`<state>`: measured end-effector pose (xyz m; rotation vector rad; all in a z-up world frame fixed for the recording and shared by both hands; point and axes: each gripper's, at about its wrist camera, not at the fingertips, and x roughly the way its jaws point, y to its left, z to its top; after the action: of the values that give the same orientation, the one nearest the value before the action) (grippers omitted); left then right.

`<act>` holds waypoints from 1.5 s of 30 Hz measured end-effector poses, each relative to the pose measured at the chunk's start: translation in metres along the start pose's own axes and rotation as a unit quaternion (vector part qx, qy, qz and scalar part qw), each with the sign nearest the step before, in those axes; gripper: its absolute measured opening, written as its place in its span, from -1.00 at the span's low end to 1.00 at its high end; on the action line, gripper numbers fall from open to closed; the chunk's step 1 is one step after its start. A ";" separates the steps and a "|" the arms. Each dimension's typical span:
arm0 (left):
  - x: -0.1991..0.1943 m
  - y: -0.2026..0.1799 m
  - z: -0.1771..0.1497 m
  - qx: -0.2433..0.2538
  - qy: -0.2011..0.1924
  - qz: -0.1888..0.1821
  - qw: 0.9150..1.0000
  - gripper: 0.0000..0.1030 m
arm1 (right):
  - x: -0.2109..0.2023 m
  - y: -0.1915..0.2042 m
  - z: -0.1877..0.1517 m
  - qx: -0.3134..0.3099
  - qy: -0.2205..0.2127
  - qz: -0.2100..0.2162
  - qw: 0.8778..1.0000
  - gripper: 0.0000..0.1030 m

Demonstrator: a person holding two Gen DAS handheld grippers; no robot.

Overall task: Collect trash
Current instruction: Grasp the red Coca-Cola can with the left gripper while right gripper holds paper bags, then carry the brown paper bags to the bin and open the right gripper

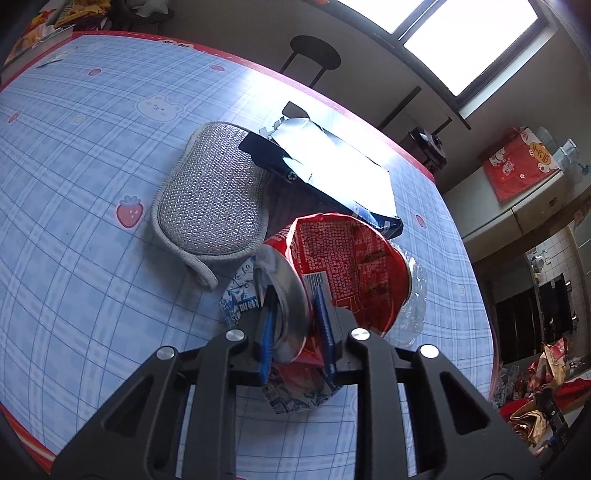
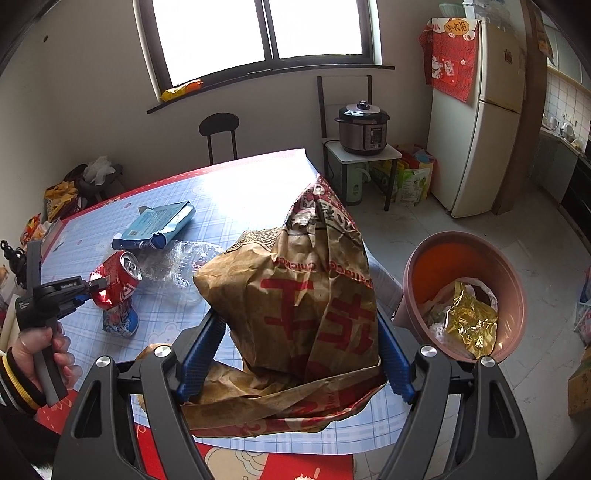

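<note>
**Can pinched left, paper bag held right**

While my left gripper (image 1: pixel 297 332) points steeply down at the table (image 1: pixel 92 177), its blue pads are clenched on the crushed red can (image 1: pixel 332 266). The can lies tilted, long axis running from its silver end at the pads toward 1 o'clock in the left wrist view, resting on a flattened blue-white carton (image 1: pixel 236 295). At 11 o'clock from the can sits a grey mesh pad (image 1: pixel 207 199); at 12 o'clock a blue foil-lined packet (image 1: pixel 332 173). A crumpled clear plastic wrapper (image 1: pixel 415 291) touches the can at 3 o'clock.

My right gripper (image 2: pixel 295 354) grasps a brown paper bag (image 2: pixel 306 280) standing upright, peak toward 12 o'clock. A pink bin (image 2: pixel 417 280) holding a gold wrapper (image 2: pixel 469 321) stands on the floor at 3 o'clock.

Table covering: blue plaid, red border. Room: window (image 2: pixel 258 29), fridge (image 2: pixel 476 122), pressure cooker (image 2: pixel 362 127).
</note>
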<state>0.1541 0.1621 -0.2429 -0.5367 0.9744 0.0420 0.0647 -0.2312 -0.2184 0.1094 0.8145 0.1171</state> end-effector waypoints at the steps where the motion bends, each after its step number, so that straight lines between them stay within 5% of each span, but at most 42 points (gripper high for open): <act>1: -0.003 -0.001 0.000 0.005 -0.003 0.000 1.000 -0.55 | 0.000 0.000 0.000 -0.001 -0.002 0.001 1.000 0.49; 23: -0.142 -0.029 0.017 0.034 -0.129 -0.021 0.991 -0.55 | -0.032 -0.008 0.033 0.011 -0.090 0.036 0.995 0.49; 34: -0.175 -0.088 0.015 0.084 -0.158 -0.025 0.984 -0.55 | -0.053 -0.081 0.045 0.072 -0.137 0.011 0.988 0.49; 45: -0.175 -0.159 0.005 0.122 -0.163 -0.038 0.978 -0.55 | -0.057 -0.175 0.029 0.123 -0.138 -0.039 0.982 0.49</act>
<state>0.1001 0.0614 -0.0355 -0.3259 0.6271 -0.0565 0.0581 -0.4138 -0.1829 0.3195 0.5521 -0.0732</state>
